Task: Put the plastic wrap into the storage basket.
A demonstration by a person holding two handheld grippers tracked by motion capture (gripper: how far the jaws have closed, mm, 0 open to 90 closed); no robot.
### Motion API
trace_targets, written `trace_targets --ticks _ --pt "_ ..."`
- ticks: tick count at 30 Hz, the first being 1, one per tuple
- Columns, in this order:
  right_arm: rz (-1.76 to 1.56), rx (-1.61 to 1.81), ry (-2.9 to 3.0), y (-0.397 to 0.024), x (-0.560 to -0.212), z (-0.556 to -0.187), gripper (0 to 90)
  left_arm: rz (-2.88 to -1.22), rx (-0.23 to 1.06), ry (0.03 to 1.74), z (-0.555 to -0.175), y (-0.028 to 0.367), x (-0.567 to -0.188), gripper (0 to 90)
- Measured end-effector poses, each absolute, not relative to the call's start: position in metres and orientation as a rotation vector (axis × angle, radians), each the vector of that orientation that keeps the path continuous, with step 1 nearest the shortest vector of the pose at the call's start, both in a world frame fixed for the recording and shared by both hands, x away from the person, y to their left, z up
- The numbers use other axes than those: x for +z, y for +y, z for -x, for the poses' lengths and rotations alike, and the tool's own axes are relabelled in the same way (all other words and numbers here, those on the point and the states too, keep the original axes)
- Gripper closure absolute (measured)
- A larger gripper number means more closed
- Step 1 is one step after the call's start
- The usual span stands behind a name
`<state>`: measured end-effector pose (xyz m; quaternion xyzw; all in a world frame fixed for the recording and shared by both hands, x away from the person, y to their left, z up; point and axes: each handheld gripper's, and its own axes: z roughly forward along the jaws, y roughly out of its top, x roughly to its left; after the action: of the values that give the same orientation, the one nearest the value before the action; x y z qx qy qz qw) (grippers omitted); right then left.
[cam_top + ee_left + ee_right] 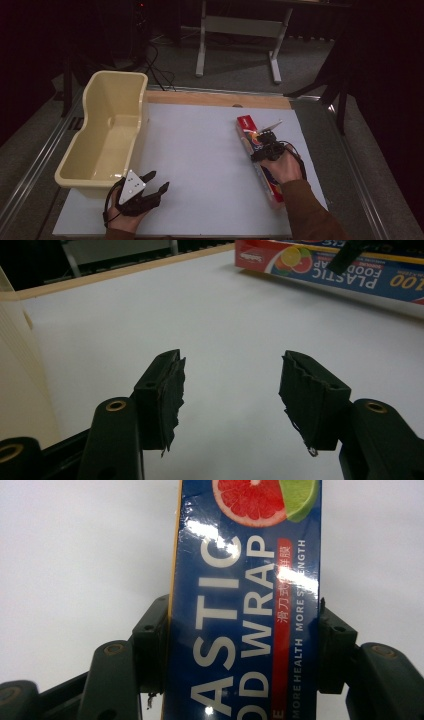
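We are gripping the plastic wrap box [245, 605] across its width with the right gripper [263, 146] at the table's [200, 150] three o'clock; the left gripper [230, 390] is waiting with jaws spread and bare. Next, we judge, comes carrying it toward the cream tub [107, 135] at nine o'clock.

Table: white sheet [200, 165] on a wooden-edged top.
Tub: cream plastic tub [107, 131] at the left edge of the sheet, open side up.
Box: long red and blue wrap box [248, 131] lying flat at the right.
Right gripper [265, 146]: over the box's middle, jaws astride it.
Left gripper [156, 182]: near the tub's front corner, jaws apart, nothing between them.
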<state>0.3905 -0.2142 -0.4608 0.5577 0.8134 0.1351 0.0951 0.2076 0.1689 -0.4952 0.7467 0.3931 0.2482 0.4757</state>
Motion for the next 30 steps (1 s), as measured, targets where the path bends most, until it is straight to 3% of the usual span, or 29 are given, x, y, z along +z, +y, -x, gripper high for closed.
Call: trace_targets --ticks 30 --pt "-1.703 1.049 2.641 -0.135 -0.432 -0.422 39.4 -1.826 0.597 0.960 -0.208 0.169 -0.496 42.6"
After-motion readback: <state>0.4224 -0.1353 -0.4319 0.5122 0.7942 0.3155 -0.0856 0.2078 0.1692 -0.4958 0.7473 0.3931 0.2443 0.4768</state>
